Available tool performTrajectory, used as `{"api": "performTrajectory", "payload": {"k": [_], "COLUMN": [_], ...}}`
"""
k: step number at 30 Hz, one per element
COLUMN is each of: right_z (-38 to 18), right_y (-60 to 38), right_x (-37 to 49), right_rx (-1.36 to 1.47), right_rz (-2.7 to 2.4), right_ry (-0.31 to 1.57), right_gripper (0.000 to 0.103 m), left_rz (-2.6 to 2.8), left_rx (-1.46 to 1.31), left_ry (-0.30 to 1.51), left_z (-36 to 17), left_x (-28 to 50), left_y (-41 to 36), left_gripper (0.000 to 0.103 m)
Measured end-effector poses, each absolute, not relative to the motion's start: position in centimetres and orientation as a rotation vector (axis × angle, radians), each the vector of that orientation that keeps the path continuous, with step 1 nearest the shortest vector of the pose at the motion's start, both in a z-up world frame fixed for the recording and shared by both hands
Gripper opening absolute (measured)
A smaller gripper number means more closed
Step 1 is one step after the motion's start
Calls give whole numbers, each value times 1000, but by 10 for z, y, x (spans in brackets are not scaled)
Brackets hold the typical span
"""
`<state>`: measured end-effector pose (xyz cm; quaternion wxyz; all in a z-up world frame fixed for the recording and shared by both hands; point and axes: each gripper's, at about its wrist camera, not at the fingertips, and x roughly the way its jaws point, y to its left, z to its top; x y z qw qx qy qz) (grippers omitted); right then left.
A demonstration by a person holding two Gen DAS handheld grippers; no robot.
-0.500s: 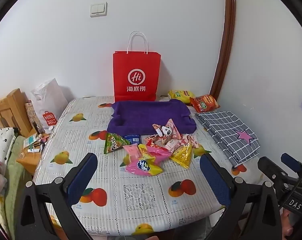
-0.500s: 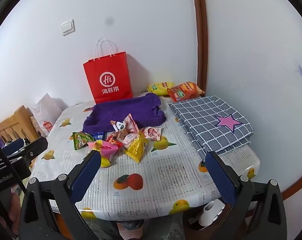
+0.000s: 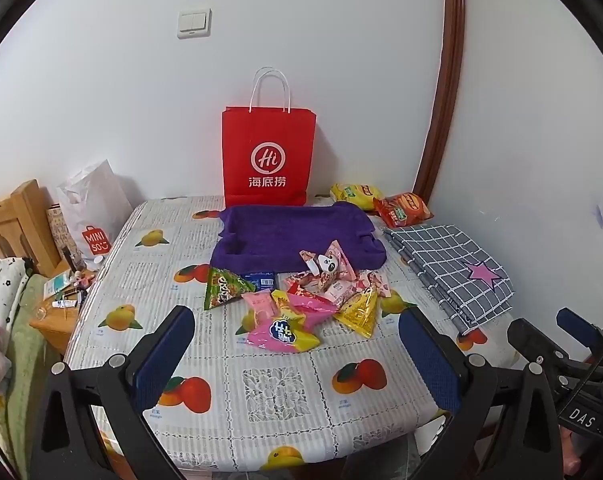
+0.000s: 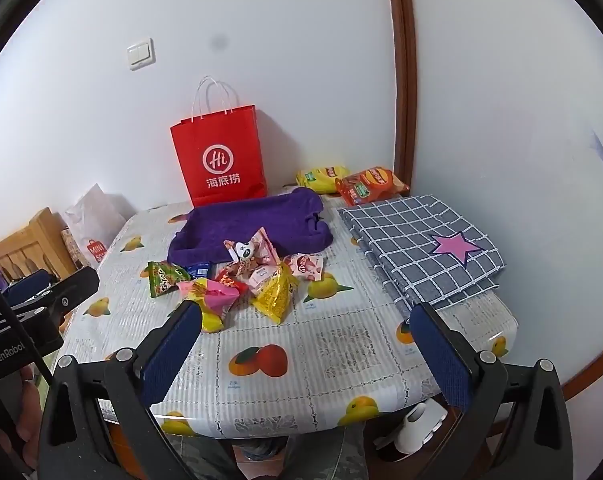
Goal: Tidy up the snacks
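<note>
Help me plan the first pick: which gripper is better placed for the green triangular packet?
Left, probably. The green packet lies just beyond the open left gripper; from the right gripper it sits far left.

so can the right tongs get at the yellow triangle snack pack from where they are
Probably yes. The right tongs stand open over bare tablecloth, and the yellow triangle pack lies at the near edge of the snack pile, nothing in front of it. Other packets crowd its far side.

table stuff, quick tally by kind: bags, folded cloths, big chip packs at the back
Paper bags on the table: 1, the red bag
Folded cloths: 2, the purple towel and the grey checked cloth
Big chip packs: 2, the yellow pack and the orange pack
Total: 5
</note>
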<state>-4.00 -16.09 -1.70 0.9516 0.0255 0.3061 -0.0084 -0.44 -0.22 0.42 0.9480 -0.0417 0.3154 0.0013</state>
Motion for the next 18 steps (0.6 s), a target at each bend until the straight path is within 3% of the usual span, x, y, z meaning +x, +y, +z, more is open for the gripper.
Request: {"api": "performTrajectory", "payload": {"k": [18], "right_z": [-17], "right_y": [-159], "right_x": [-41], "right_rx": [41], "right_rz": [-6], "right_ry": [622], "right_gripper": [102], "left_rz": [6], "left_rx": [-76], "left_ry": [631], "left_z": [7], "left_x": [-7], "left_y": [-3], "left_gripper": [103]}}
